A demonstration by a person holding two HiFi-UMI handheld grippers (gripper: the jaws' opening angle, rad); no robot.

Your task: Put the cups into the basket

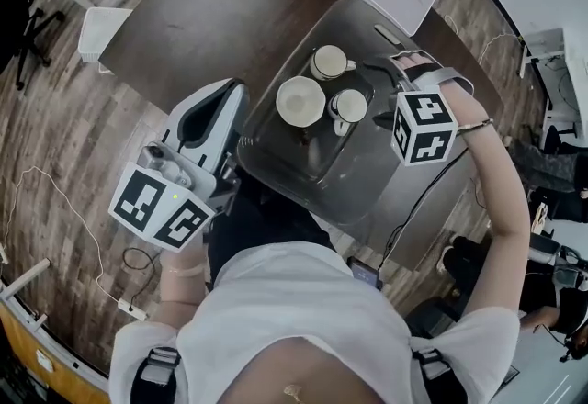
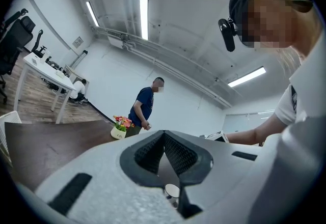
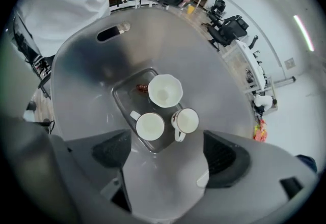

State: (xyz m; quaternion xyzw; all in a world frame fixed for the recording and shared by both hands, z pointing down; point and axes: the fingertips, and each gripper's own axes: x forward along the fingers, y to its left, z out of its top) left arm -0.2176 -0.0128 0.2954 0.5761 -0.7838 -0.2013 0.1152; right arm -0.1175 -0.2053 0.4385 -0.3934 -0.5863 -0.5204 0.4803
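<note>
Right, my right gripper point(image 3: 165, 162) hangs above the basket point(image 1: 367, 186), jaws spread wide with nothing between the pads, only bare grey metal under them. From its own view I look straight down on all three cups, which sit in the basket's sunken middle, bunched close together. The scalloped cup point(image 1: 300, 101) is the widest, open side up. Just beside it is a handled mug point(image 1: 347, 106), its handle pointing toward me, and a second handled mug point(image 1: 329, 62) sits on the far side of the pair. A small reddish scrap point(image 3: 141, 87) lies on the metal next to the scalloped cup (I can't tell what it is).

Over to my left gripper point(image 2: 164, 139): it is held off the basket's near-left edge, tilted up toward the room, and its pads meet at the tips with nothing pinched between them. The basket itself rests on the dark brown table point(image 1: 202, 16). Off beyond the table, a person point(image 2: 146, 108) stands by a pot of flowers point(image 2: 120, 127).
</note>
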